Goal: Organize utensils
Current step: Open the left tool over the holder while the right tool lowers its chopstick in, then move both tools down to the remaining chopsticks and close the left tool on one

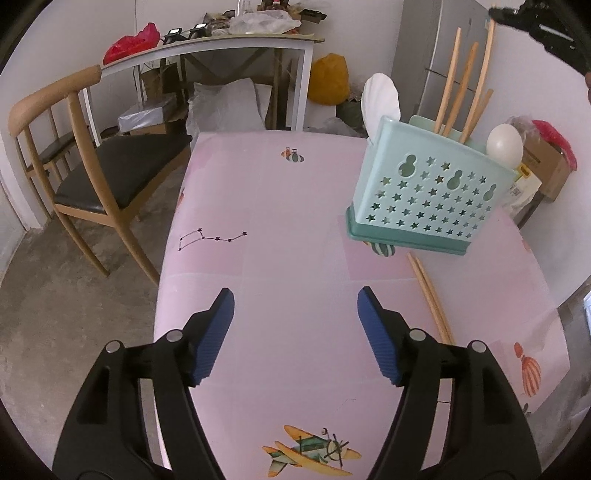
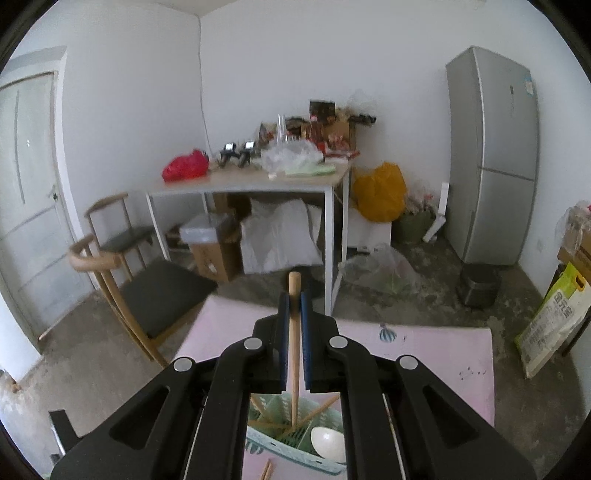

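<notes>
A light-blue utensil holder (image 1: pixel 424 192) with star holes stands on the pink table (image 1: pixel 288 229), far right. It holds several wooden chopsticks (image 1: pixel 461 88) and two white spoons (image 1: pixel 504 144). Two loose chopsticks (image 1: pixel 430 295) lie on the table in front of it. My left gripper (image 1: pixel 295 332) is open and empty over the table. My right gripper (image 2: pixel 294 321) is shut on a wooden chopstick (image 2: pixel 294 350), held upright with its lower end inside the holder (image 2: pixel 291 432). A white spoon (image 2: pixel 327 439) shows in the holder below. The right gripper shows at the top right of the left wrist view (image 1: pixel 535 26).
A wooden chair (image 1: pixel 92 173) stands left of the table. A cluttered white side table (image 2: pixel 258 181) with bags and boxes under it is beyond. A grey fridge (image 2: pixel 495 155) stands at the right wall. A yellow bag (image 2: pixel 380 192) sits on the floor.
</notes>
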